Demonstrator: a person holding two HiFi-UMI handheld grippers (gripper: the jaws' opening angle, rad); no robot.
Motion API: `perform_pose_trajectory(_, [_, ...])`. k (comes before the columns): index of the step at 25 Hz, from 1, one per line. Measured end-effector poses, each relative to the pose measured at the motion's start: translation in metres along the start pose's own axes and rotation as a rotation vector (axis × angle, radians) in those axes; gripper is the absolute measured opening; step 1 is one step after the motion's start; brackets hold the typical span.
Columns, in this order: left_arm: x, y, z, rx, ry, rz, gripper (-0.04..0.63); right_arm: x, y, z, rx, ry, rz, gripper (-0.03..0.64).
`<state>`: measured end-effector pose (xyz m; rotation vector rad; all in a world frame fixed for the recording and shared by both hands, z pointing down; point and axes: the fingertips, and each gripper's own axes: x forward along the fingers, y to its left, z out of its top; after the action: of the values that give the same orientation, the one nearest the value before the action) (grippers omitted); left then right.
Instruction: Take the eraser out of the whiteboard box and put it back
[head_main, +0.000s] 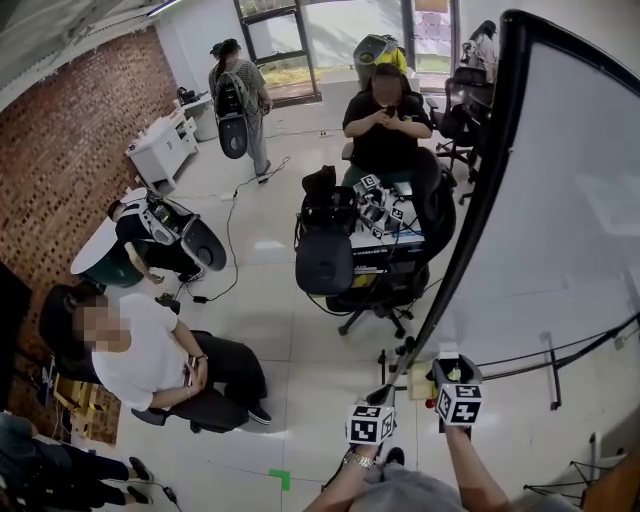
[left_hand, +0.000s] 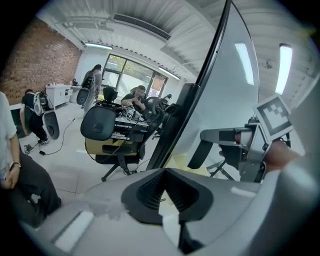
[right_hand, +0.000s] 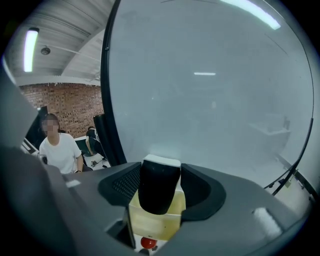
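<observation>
In the right gripper view my right gripper (right_hand: 160, 172) is shut on the eraser (right_hand: 159, 192), a black block with a white felt face, its pads pressing both sides. The eraser hangs just above the pale yellow whiteboard box (right_hand: 155, 222), which is mounted at the whiteboard's (right_hand: 210, 100) lower edge. The left gripper view shows the same eraser (left_hand: 200, 154) held in the right gripper (left_hand: 220, 142), above the box (left_hand: 176, 161). My left gripper (left_hand: 166, 172) is shut with nothing in it. In the head view it (head_main: 384, 395) sits left of the right gripper (head_main: 452, 365).
The large whiteboard (head_main: 545, 200) on its stand fills the right side. Office chairs (head_main: 325, 262) and a cluttered cart stand behind it, and several people sit or stand around the room. A small red round thing (right_hand: 148, 243) shows below the box.
</observation>
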<state>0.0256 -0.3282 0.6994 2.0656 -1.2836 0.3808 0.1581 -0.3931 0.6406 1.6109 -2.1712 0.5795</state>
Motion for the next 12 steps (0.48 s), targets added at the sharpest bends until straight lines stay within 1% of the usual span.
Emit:
perform_pose_trajectory(2, [0.002, -0.003, 0.001, 0.005, 0.0, -0.006, 0.006, -0.002, 0.0, 0.003, 0.007, -0.013, -0.002, 0.252])
perform_pose_trajectory(5, [0.003, -0.007, 0.004, 0.018, -0.001, -0.016, 0.006, -0.006, 0.001, 0.008, 0.015, -0.1, -0.009, 0.249])
perform_pose_trajectory(6, [0.004, -0.008, 0.005, 0.023, 0.0, -0.019, 0.006, -0.005, 0.002, 0.004, 0.007, -0.113, -0.006, 0.249])
perform_pose_trajectory(8, [0.003, -0.012, 0.007, 0.032, 0.003, -0.025, 0.006, -0.004, 0.004, -0.007, -0.021, -0.091, 0.001, 0.252])
perform_pose_trajectory(12, [0.006, -0.021, 0.008, 0.043, 0.002, -0.033, 0.006, -0.008, 0.008, -0.017, -0.048, -0.012, 0.022, 0.255])
